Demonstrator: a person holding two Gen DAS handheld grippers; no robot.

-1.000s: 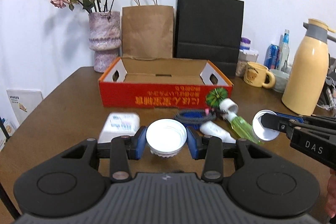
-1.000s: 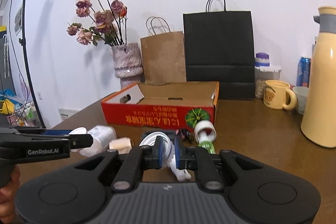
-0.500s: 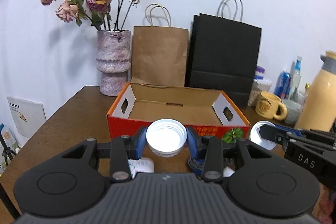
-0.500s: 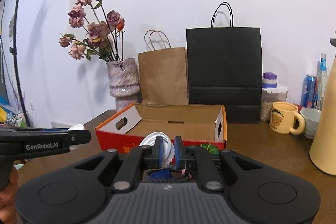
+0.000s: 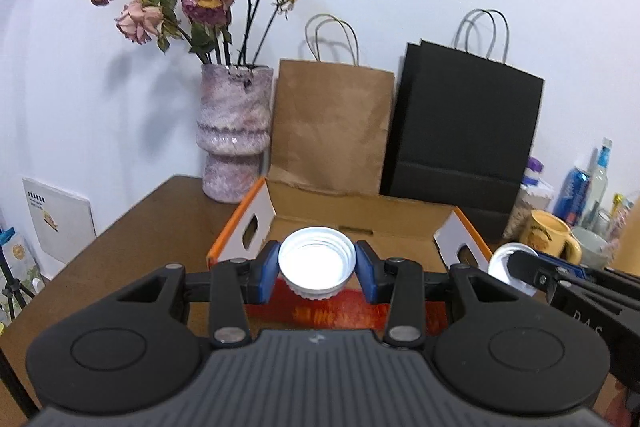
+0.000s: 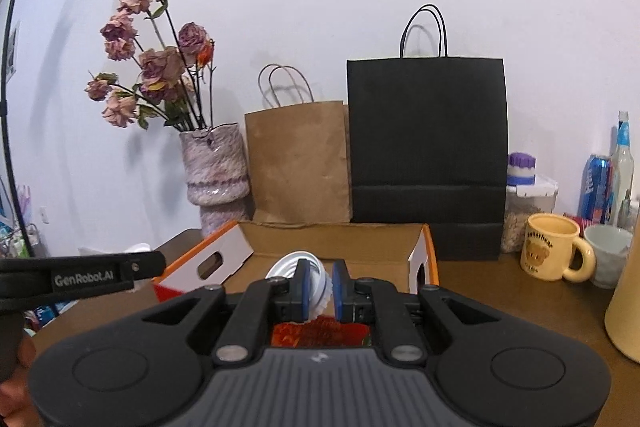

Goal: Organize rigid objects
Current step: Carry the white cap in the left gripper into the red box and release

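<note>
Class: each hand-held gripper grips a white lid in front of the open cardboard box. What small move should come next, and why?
Probably carry both a little further forward over the cardboard box before letting go. The left hand-held gripper grips its white lid about at the near wall, and the right hand-held gripper pinches its lid there too; neither is clearly over the box floor.

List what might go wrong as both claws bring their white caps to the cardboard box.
1. The right claw pinches its white cap edge-on by the rim; a thin hold like that may let it twist out short of the cardboard box.
2. The left claw grips its wide cap across the round, ribbed side, where it could slip.
3. The two claws sit close together at the box front and could bump.
</note>
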